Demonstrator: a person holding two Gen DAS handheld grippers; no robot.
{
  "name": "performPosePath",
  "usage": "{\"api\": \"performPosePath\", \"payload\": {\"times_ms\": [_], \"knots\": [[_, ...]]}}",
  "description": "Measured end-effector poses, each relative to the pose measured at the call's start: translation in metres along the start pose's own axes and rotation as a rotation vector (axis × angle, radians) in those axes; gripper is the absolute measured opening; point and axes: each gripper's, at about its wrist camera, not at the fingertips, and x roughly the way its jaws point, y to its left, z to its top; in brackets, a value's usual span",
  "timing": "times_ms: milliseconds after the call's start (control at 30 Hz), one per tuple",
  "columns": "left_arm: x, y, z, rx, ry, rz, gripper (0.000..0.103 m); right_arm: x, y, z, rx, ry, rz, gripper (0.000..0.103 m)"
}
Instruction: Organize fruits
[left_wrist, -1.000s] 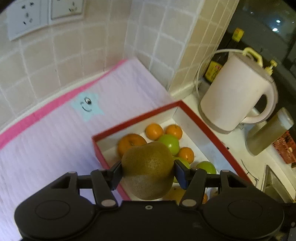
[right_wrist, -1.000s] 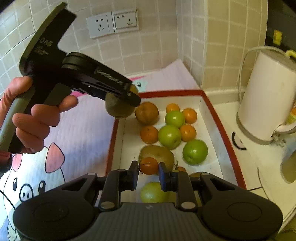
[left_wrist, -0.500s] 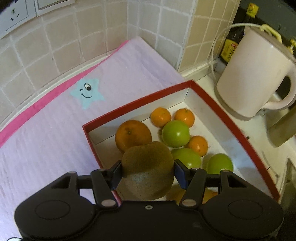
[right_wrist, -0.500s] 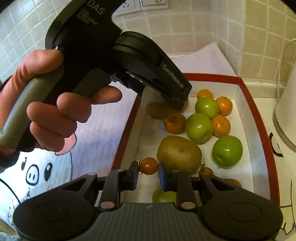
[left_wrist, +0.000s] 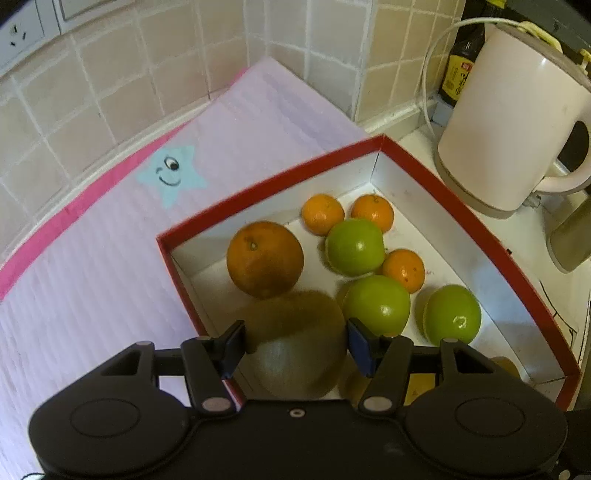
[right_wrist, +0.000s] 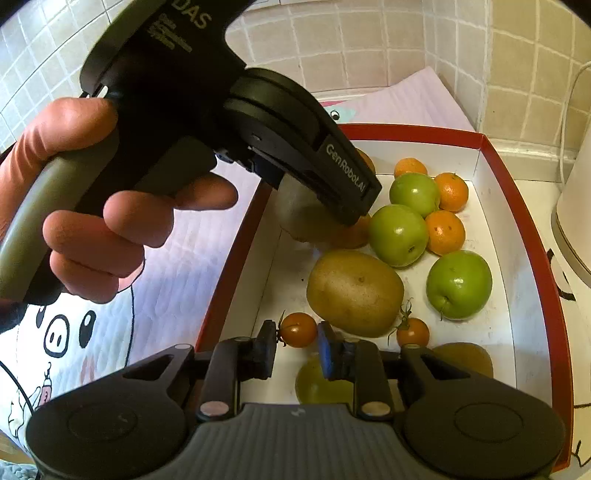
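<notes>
My left gripper (left_wrist: 294, 345) is shut on a brown kiwi (left_wrist: 295, 343), held low over the near left corner of the red box (left_wrist: 266, 186). In the right wrist view the same kiwi (right_wrist: 299, 214) hangs under the black left gripper body, just inside the box's left wall (right_wrist: 236, 254). My right gripper (right_wrist: 297, 345) is shut on a small cherry tomato (right_wrist: 297, 329) above the box's near end. Inside the box lie a large orange (left_wrist: 264, 258), small oranges, green apples (right_wrist: 458, 284), a second kiwi (right_wrist: 354, 291) and another cherry tomato (right_wrist: 413, 332).
A white kettle (left_wrist: 513, 122) stands right of the box, with a dark bottle (left_wrist: 461, 66) behind it. The box rests on a pink cartoon mat (left_wrist: 110, 258) against a tiled wall corner. A person's hand (right_wrist: 85, 221) grips the left gripper's handle.
Both grippers have come down toward the box with their fruits still held. The left gripper with the kiwi now sits lower and further inside the box's left side.
</notes>
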Motion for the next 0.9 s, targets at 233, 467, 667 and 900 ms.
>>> {"api": "performPosePath", "payload": {"times_ms": [233, 467, 667, 900], "knots": [[-0.014, 0.004, 0.004, 0.009, -0.051, 0.010, 0.069, -0.001, 0.005, -0.001, -0.004, 0.002, -0.006, 0.027], [-0.018, 0.009, -0.001, -0.005, -0.057, 0.005, 0.071, -0.006, 0.009, -0.003, -0.034, -0.003, -0.041, 0.060], [-0.035, 0.018, -0.010, 0.014, -0.094, -0.001, 0.073, -0.036, 0.008, -0.007, -0.019, -0.067, -0.084, 0.065], [-0.063, 0.040, -0.013, -0.004, -0.143, 0.011, 0.080, -0.061, 0.013, -0.001, -0.006, -0.119, -0.144, 0.065]]}}
